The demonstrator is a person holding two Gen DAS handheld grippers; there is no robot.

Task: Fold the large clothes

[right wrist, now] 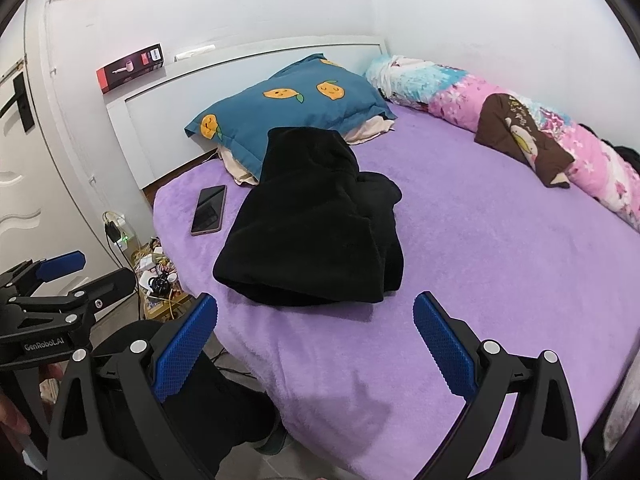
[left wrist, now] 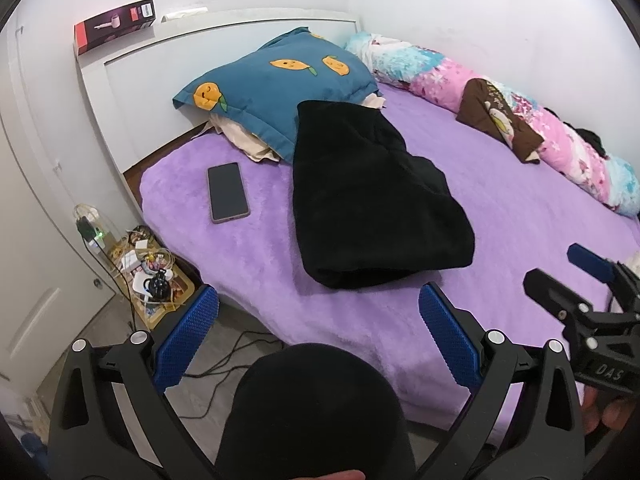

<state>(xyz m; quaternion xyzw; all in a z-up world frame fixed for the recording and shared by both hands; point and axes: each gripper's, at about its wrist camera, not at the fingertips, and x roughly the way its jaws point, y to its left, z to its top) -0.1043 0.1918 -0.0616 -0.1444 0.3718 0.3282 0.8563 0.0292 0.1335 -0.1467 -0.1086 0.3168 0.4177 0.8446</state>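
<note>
**Lettering on the grippers**

The right gripper (left wrist: 592, 276) is showing "DAS" on its black body in the left wrist view. The left gripper (right wrist: 76, 272) is showing "GenRobot.AI" in the right wrist view. Print on the red box (right wrist: 130, 67) is staying too small to read.

We've got one black garment (left wrist: 372, 196) lying on the purple bedspread (left wrist: 500, 216), already folded into a thick, long bundle. In the left wrist view its narrow end points to about 12 o'clock and sits on the edge of the blue pillow (left wrist: 276, 84), while the wide rounded fold faces 6 o'clock. Fabric's soft and fleecy, layers stacked a bit unevenly on its 3 o'clock side.
</note>
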